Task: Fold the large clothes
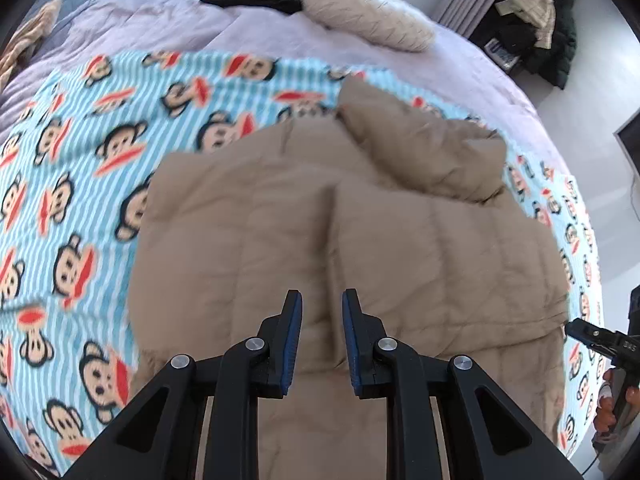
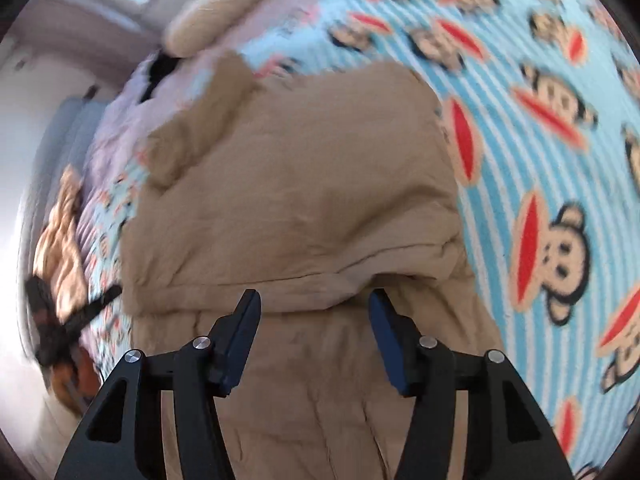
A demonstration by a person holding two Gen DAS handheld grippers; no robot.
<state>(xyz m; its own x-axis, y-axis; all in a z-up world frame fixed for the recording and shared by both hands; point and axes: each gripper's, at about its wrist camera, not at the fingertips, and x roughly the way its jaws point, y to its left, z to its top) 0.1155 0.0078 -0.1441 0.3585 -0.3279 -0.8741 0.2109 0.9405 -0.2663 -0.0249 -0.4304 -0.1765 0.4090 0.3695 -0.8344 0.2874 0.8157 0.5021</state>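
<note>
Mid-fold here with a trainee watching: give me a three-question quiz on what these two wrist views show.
1. True or false: the left gripper is clamped on the tan coat.
2. What does the coat lie on? A) bare floor B) monkey-print blanket C) chair
3. Fill in: the cream pillow lies at the far end of the ____.

Key: 1 false, a gap shows and no cloth is pinched; 2 B, the blanket; 3 bed.

Left claw (image 1: 322, 312) narrowly parted, right claw (image 2: 314, 312) wider, both empty.
</note>
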